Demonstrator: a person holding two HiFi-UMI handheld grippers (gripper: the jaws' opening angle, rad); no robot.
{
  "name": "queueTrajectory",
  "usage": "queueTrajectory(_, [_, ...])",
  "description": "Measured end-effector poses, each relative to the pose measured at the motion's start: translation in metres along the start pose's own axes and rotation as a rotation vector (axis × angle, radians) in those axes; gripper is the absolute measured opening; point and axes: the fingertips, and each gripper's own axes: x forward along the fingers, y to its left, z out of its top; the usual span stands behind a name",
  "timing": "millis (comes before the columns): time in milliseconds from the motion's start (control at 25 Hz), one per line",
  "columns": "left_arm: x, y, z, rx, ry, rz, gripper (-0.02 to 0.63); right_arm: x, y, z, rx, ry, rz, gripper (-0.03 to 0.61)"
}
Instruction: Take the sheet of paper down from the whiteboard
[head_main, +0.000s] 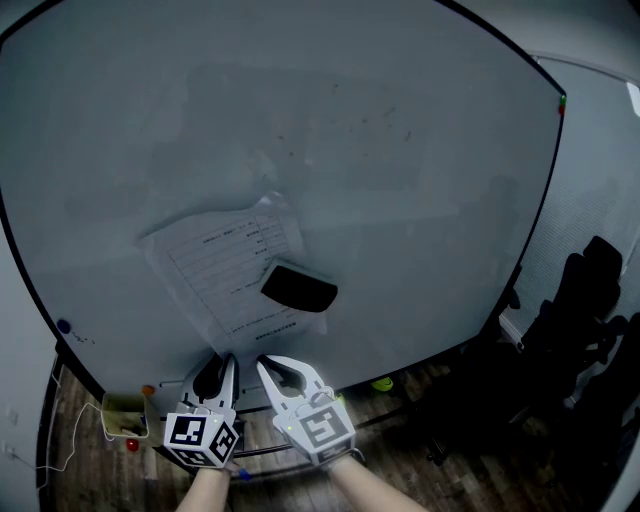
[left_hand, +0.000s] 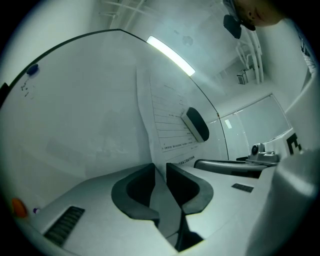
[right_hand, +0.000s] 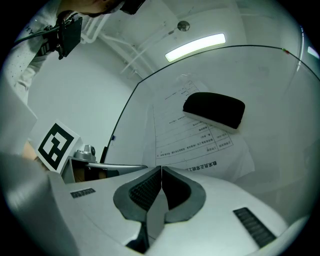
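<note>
Sheet of paper (head_main: 235, 270) sits on the whiteboard (head_main: 400, 150) under a black eraser (head_main: 298, 289). Left gripper (left_hand: 160, 165) has fingers apart at the sheet's lower edge; right gripper (right_hand: 161, 168) has them together

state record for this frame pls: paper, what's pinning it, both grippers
paper: sheet of paper tilted on the whiteboard, not yet taken down
pinned by: black eraser sitting on the sheet
left gripper: fingers slightly apart at the sheet's bottom edge; contact unclear
right gripper: fingers together, empty, just below the sheet
</note>
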Motion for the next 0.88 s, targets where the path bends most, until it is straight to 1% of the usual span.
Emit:
queueTrajectory(200, [-0.001,0.004,0.000,-0.001,0.002,0.033,0.029,0.000,-0.003,0.005,-0.001,-0.002,-0.014,0.018])
queueTrajectory(320, [-0.002,0.005,0.000,0.033,0.017,0.055,0.020,-0.001,-0.008,0.008,-0.046,-0.002,-0.033,0.018])
queueTrajectory(520, [0.001,0.005,0.000,0.080,0.034,0.086,0.018,-0.003,-0.017,0.014,-0.086,0.002,-0.062,0.018])
queueTrajectory(680, [0.001,0.005,-0.001,0.096,0.034,0.099,0.018,-0.003,-0.025,0.022,-0.115,-0.002,-0.080,0.018])
queueTrajectory(800, [0.001,0.005,0.000,0.099,0.034,0.109,0.018,-0.003,-0.028,0.031,-0.083,0.001,-0.092,0.018])
queueTrajectory(840, [0.001,0.005,0.000,0.098,0.034,0.112,0.018,-0.002,-0.028,0.034,-0.086,0.002,-0.094,0.018])
queueTrajectory(880, [0.001,0.006,0.000,0.097,0.034,0.113,0.018,-0.002,-0.029,0.036,-0.112,0.001,-0.094,0.018])
